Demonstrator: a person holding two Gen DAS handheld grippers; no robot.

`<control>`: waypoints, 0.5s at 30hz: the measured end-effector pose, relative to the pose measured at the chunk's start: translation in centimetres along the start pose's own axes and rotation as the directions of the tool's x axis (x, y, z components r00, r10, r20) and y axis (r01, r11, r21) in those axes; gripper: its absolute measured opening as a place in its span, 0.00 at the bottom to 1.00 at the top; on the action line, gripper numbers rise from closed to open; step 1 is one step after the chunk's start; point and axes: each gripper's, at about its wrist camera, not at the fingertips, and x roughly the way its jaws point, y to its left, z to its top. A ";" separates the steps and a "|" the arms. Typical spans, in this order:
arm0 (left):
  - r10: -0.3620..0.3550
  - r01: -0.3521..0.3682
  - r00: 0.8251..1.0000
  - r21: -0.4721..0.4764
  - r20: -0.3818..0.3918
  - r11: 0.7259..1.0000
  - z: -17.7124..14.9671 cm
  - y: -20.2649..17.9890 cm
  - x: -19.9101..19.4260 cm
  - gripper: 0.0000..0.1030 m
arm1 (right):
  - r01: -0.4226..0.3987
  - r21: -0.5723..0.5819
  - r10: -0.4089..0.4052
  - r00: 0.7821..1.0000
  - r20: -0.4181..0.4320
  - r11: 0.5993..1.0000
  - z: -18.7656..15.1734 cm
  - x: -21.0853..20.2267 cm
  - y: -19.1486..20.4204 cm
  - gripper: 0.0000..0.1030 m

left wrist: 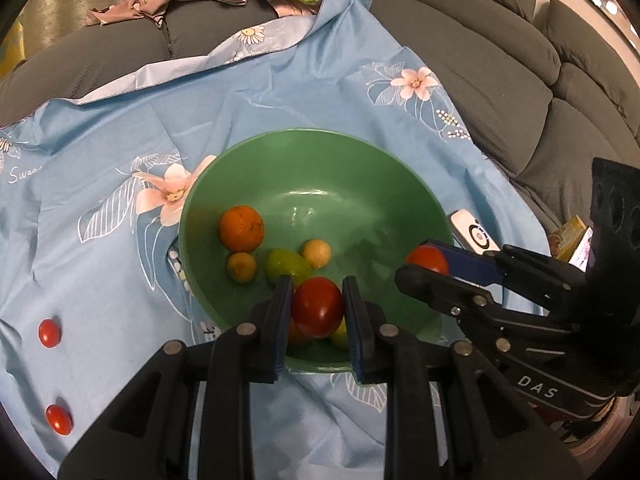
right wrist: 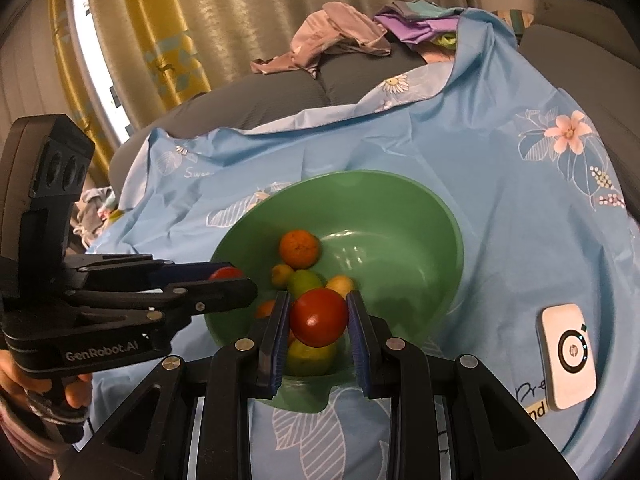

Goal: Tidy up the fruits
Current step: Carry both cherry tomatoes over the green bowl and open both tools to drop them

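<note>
A green bowl (left wrist: 360,184) sits on a blue floral cloth (left wrist: 280,92). It holds an orange (left wrist: 241,228), two small yellowish fruits (left wrist: 241,267) and a green fruit (left wrist: 286,265). My left gripper (left wrist: 317,312) is shut on a red tomato (left wrist: 318,306) over the bowl's near side. My right gripper (right wrist: 318,320) is shut on another red tomato (right wrist: 319,317) over the bowl (right wrist: 400,208); it also shows in the left wrist view (left wrist: 428,264). Two small red tomatoes (left wrist: 49,333) (left wrist: 59,419) lie on the cloth at left.
A white HP device (right wrist: 568,356) lies on the cloth right of the bowl. A grey sofa (left wrist: 500,60) with a pile of clothes (right wrist: 340,40) stands behind. Curtains (right wrist: 160,20) hang at the far left.
</note>
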 end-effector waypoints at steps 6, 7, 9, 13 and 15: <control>0.011 -0.011 1.000 0.009 -0.009 1.000 0.0 -0.2 0.5 0.24 | 0.002 0.007 -0.002 1.000 -0.006 1.000 -0.1 0.2 -0.3 0.29; 0.013 -0.013 1.000 0.008 -0.010 1.000 0.0 -0.2 0.5 0.24 | 0.002 0.006 -0.002 1.000 -0.008 1.000 -0.1 0.3 -0.3 0.29; 0.015 -0.015 1.000 0.003 -0.010 1.000 0.0 -0.1 0.6 0.24 | 0.002 0.004 -0.002 1.000 -0.012 1.000 -0.1 0.3 -0.3 0.29; 0.025 -0.025 1.000 -0.003 -0.011 1.000 0.0 0.0 0.7 0.24 | 0.004 0.002 -0.004 1.000 -0.020 1.000 -0.2 0.4 -0.2 0.29; 0.024 -0.024 1.000 -0.004 -0.012 1.000 -0.1 0.1 0.6 0.24 | 0.008 0.005 -0.008 1.000 -0.023 1.000 -0.2 0.4 -0.2 0.29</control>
